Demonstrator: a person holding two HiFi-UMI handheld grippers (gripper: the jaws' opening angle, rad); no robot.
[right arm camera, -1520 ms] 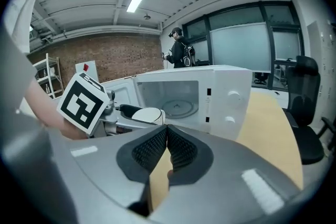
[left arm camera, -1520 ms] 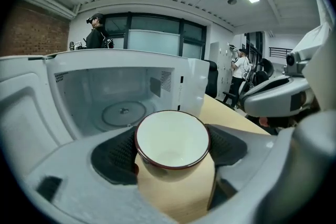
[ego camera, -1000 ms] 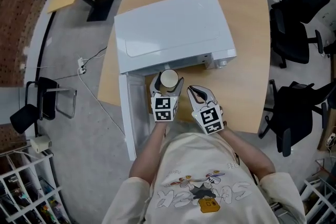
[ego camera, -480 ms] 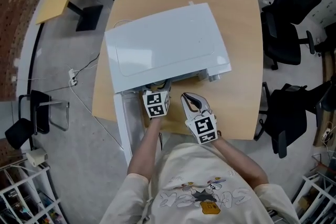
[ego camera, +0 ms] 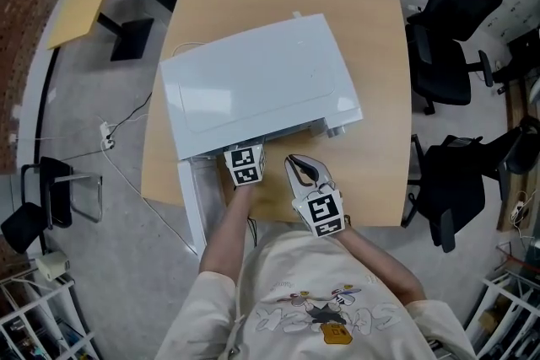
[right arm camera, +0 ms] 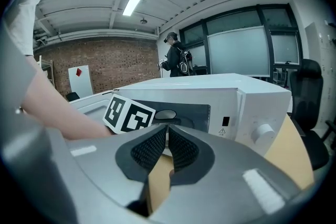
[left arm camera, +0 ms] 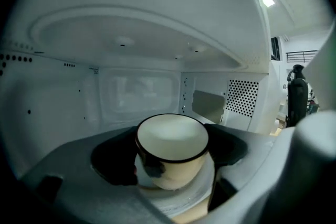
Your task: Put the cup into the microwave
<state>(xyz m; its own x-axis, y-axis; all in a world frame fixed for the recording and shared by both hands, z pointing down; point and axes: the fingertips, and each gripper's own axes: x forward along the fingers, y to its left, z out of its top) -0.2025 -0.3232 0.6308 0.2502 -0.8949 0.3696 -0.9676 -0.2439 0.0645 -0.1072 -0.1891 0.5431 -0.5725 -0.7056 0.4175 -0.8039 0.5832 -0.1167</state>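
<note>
A cream cup [left arm camera: 171,147] with a dark rim is inside the white microwave [ego camera: 253,88], over its glass turntable [left arm camera: 184,201]. My left gripper [left arm camera: 172,155] is shut on the cup, one black pad on each side. I cannot tell whether the cup rests on the turntable. In the head view only the left gripper's marker cube [ego camera: 244,165] shows at the oven's mouth; its jaws and the cup are hidden inside. My right gripper [ego camera: 302,167] hovers over the table just right of it, in front of the microwave, shut and holding nothing.
The microwave door [ego camera: 191,206] hangs open to the left, past the edge of the wooden table [ego camera: 371,97]. The control knob [right arm camera: 261,132] is on the oven's right front. Black office chairs [ego camera: 447,29] stand right of the table. A person [right arm camera: 176,57] stands far off.
My left gripper has gone forward into the microwave with the cup, which has dropped out of the head view. The right gripper has stayed near the oven's front.
</note>
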